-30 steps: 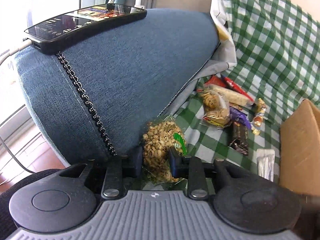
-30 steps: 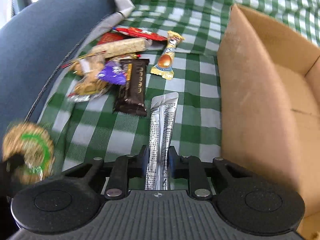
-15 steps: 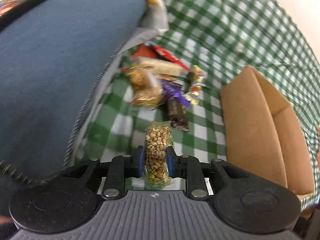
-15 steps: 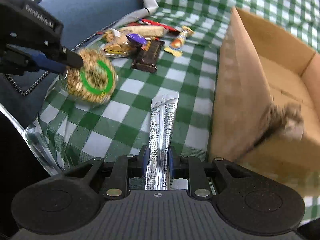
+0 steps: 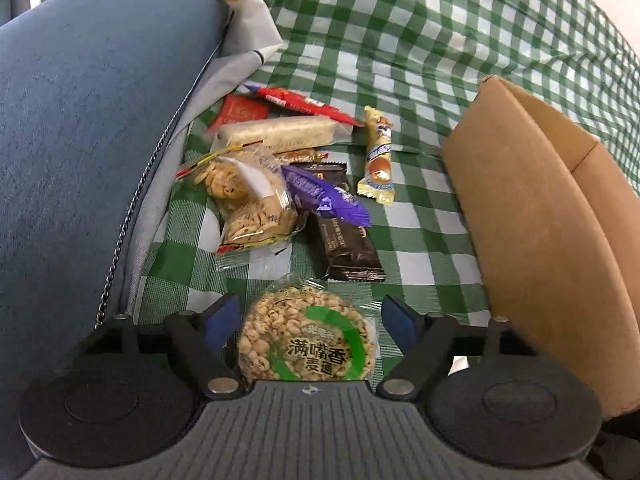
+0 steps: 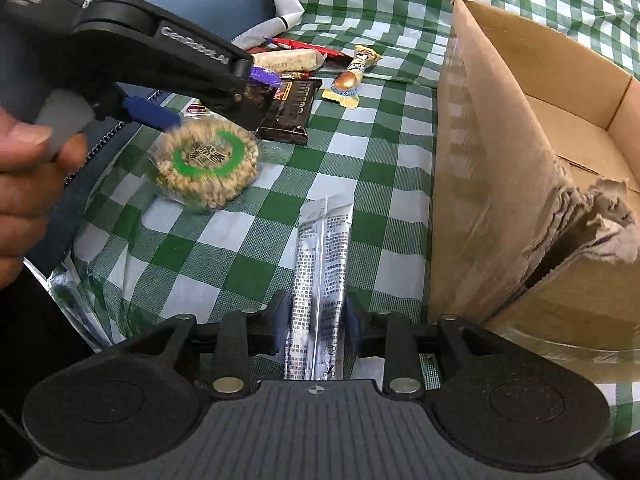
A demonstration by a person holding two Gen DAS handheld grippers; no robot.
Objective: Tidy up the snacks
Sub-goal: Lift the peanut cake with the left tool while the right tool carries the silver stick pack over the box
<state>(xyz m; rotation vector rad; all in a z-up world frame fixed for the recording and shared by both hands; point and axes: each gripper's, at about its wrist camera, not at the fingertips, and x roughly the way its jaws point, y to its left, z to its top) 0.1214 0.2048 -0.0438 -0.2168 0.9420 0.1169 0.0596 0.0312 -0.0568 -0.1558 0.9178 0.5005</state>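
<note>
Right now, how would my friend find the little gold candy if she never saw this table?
Start at the big cardboard box on the green checked cloth. Just to its left, at the edge of the snack pile, lies the gold candy, a bit apart from the others. It is the only shiny gold wrapper, small and twisted at the ends, beside a long pale bar.
</note>
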